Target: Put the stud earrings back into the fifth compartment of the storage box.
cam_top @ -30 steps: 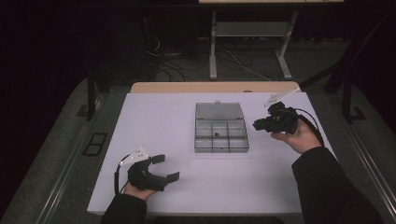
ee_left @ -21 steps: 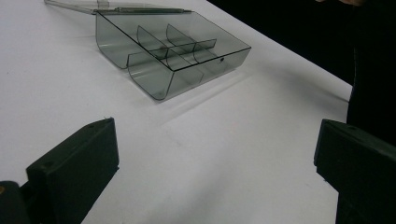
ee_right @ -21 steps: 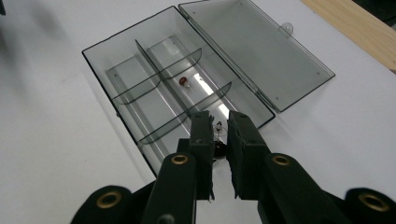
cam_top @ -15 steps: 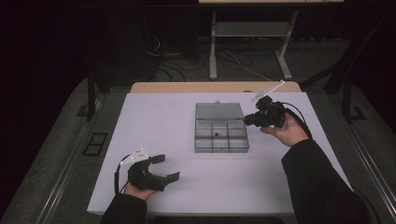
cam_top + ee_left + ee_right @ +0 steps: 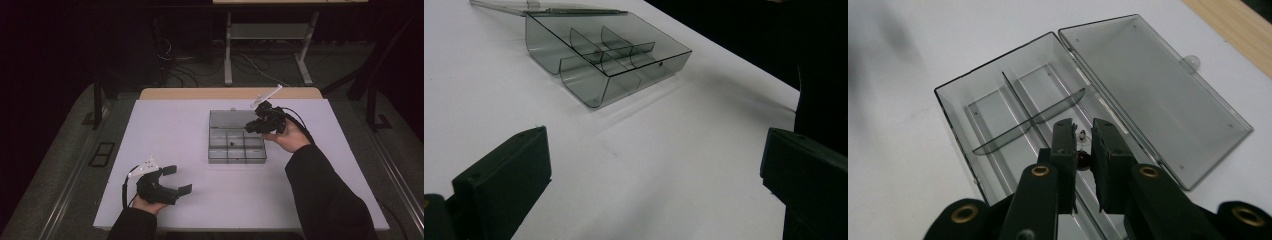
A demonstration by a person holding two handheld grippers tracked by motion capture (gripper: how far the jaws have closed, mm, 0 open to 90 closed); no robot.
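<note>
Two handheld black grippers are at work over a white-topped table (image 5: 180,130), one in each of the person's hands. Near the middle of the table sits a clear smoky-grey plastic organiser box (image 5: 237,148) with thin dividers splitting it into compartments, its hinged lid (image 5: 1158,85) thrown fully open and lying flat on the table on the far side.

Over the box's right edge hangs the right gripper (image 5: 252,128), tilted down toward the compartments. From its own camera the two black jaws stand nearly together, with a narrow slit between them, and in that slit sits a small dark rounded item with a glinting metal end (image 5: 1082,150). It is too small to name, and I cannot tell for certain whether the pads pinch it or whether it lies in the compartment just beneath them. Seen from above, a small dark speck (image 5: 233,144) lies in one of the middle compartments.

Well apart from the box, at the near left of the table, the left gripper (image 5: 179,180) rests low in the person's hand, its jaws spread wide with nothing between them except bare white tabletop. From its camera the box (image 5: 609,55) lies ahead.
</note>
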